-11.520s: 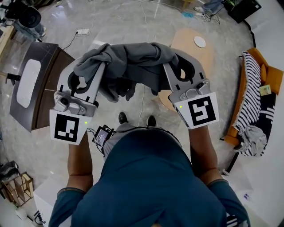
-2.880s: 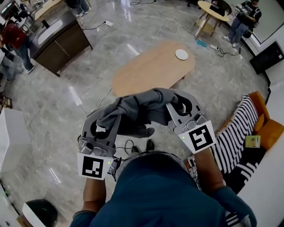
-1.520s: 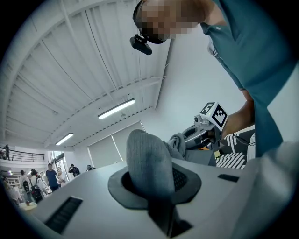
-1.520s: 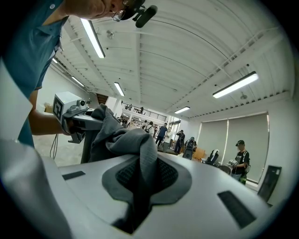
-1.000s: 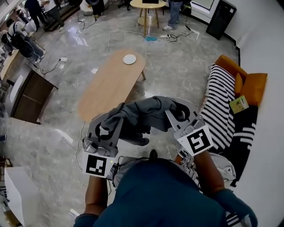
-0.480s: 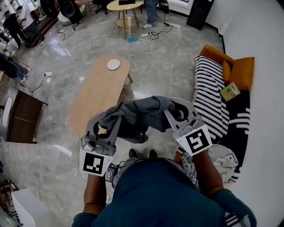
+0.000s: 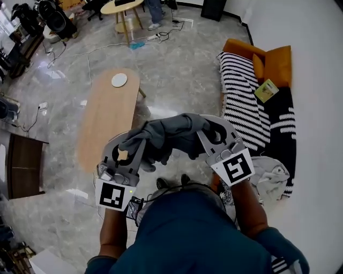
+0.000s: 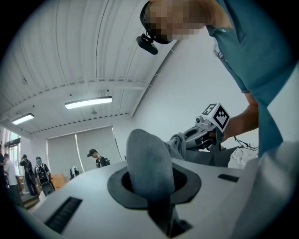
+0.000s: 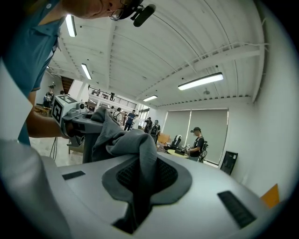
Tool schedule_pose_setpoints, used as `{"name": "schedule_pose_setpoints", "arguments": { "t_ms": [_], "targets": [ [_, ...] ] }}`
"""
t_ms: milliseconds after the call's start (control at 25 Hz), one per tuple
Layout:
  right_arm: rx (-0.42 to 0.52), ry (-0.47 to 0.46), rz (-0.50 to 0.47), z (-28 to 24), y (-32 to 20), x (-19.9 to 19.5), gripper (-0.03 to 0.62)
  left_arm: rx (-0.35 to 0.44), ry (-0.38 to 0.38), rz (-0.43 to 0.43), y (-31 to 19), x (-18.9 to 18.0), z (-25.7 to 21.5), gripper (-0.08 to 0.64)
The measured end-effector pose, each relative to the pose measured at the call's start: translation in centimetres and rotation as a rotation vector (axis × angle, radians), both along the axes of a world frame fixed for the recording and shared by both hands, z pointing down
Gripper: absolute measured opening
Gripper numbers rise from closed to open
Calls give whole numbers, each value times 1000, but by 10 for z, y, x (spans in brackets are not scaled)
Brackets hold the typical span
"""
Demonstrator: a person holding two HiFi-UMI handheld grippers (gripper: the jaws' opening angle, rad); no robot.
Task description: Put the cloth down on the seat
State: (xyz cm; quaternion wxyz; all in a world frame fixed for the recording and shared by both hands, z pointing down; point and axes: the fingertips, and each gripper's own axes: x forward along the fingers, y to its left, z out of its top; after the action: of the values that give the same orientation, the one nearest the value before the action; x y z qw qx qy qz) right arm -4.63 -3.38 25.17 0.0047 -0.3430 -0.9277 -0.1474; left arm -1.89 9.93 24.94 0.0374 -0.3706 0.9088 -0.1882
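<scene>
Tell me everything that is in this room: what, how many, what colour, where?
cloth: one, grey, hung between the two grippers
sofa: one, orange, by the right wall
throw: one, black-and-white striped, over the sofa
small flat item: one, green, on the sofa
pale bundle: one, whitish, on the sofa's near end
oval table: one, light wood, left of the sofa
disc: one, white, on the oval table's far end
round table: one, light wood, far end of the room
cabinet: one, dark brown, at the left edge
left gripper: one, grey, shut on the cloth
right gripper: one, grey, shut on the cloth
</scene>
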Motion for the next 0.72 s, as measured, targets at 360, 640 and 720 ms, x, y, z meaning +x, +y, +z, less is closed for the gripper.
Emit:
{"name": "schedule_pose_setpoints", "arguments": {
  "t_ms": [360, 640, 720],
  "targets": [
    [-9, 55, 129, 21, -62, -10, 37, -4, 44, 135, -58, -37, 10, 60],
    [-29, 49, 214, 23, -144, -40, 37, 4, 47, 207, -142, -75, 17, 60],
    [-22, 53, 222, 25, -161, -49, 37, 24, 58, 210, -159, -86, 19, 60]
  ]
}}
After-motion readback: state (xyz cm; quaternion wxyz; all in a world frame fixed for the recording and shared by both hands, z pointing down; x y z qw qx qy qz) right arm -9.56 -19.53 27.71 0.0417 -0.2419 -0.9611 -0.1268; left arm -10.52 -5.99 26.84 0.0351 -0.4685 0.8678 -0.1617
